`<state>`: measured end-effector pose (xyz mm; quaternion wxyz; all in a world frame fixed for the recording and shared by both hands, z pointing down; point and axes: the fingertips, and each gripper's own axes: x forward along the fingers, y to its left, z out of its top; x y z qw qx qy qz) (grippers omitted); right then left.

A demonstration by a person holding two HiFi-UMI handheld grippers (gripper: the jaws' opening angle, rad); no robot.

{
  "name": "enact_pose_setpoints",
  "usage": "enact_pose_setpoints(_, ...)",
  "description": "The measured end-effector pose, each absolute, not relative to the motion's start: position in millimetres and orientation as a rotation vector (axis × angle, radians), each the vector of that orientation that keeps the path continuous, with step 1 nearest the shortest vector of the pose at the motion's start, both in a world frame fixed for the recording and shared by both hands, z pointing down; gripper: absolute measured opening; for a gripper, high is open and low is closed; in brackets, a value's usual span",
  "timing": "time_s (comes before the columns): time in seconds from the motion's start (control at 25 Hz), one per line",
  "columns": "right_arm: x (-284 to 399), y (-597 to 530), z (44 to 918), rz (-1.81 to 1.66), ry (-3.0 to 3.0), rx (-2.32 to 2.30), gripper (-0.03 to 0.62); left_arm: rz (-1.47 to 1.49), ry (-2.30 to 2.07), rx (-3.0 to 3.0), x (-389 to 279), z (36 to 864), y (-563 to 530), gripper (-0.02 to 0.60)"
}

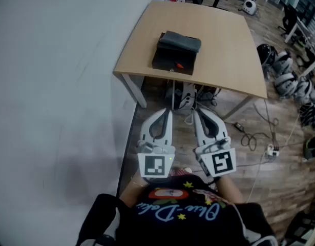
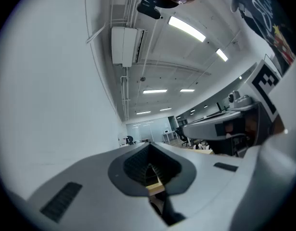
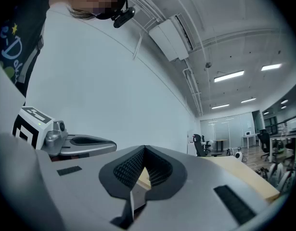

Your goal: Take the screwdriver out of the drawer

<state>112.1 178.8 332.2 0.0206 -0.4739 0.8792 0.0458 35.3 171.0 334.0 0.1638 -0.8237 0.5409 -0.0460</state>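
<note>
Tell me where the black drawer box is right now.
In the head view, the black drawer box sits on the wooden table, close to its near edge and left of centre, toward the white wall.

Left tongs (image 2: 148, 153) tips touching; white wall (image 2: 51, 81) at left, ceiling lights (image 2: 186, 29) overhead, right tongs (image 2: 196, 125) at right.

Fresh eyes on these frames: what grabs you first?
A black drawer box sits alone on the wooden table ahead, with a small orange thing showing at its front. Nearer, the left hand-held gripper and right hand-held gripper hang side by side short of the table, jaws together, holding nothing.
</note>
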Motion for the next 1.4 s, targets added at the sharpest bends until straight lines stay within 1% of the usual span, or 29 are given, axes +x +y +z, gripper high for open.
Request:
enact_pose_setpoints(0.96, 149.0, 179.2, 343.0, 0.129, 2.714, -1.530, -0.008, -0.079, 1.614, -2.348, 47.2, 340.5, 175.1, 0.000)
enact_pose_setpoints(1.4, 170.6, 179.2, 349.1, 0.072, 2.734, -1.476, -0.008, -0.044, 1.669, -2.339, 69.5, 341.2, 179.8, 0.000)
